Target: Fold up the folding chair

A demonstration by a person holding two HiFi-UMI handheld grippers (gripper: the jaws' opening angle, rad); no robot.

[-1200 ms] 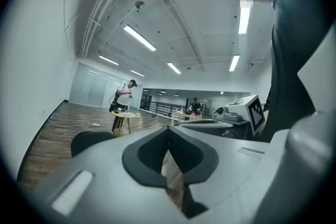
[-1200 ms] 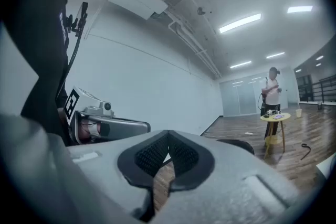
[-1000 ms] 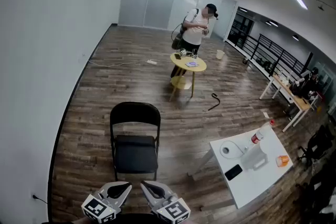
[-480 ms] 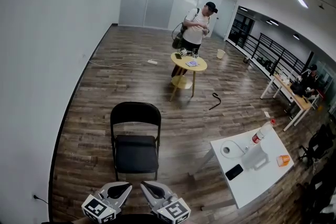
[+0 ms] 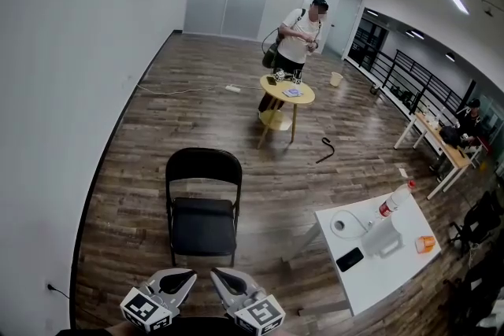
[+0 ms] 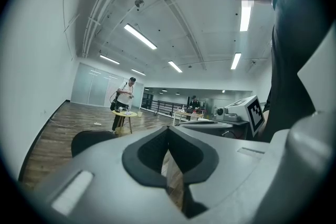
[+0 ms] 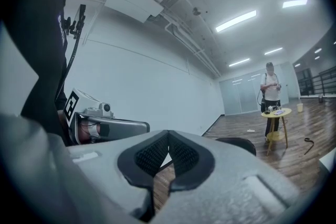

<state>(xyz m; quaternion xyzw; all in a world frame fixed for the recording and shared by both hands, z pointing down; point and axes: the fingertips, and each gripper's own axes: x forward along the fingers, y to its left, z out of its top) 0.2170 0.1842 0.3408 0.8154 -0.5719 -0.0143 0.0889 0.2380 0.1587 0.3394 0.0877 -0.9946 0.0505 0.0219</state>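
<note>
A black folding chair (image 5: 203, 204) stands unfolded on the wood floor, its seat facing me, in the lower middle of the head view. Its backrest top shows in the left gripper view as the chair (image 6: 92, 140) and in the right gripper view as the chair (image 7: 239, 144). My left gripper (image 5: 186, 277) and right gripper (image 5: 221, 277) sit side by side at the bottom edge, short of the chair and apart from it. Both are shut with nothing between the jaws, which meet at the tips of the left gripper (image 6: 168, 128) and the right gripper (image 7: 168, 134).
A white table (image 5: 398, 269) with a bottle, tape roll, phone and orange cup stands to the right of the chair. A person (image 5: 298, 43) stands behind a small yellow round table (image 5: 287, 94) farther back. A white wall runs along the left; desks and railings are far right.
The head view has shifted slightly, so the chair and far tables sit a little lower in the picture. The chair and both grippers have stayed where they were.
</note>
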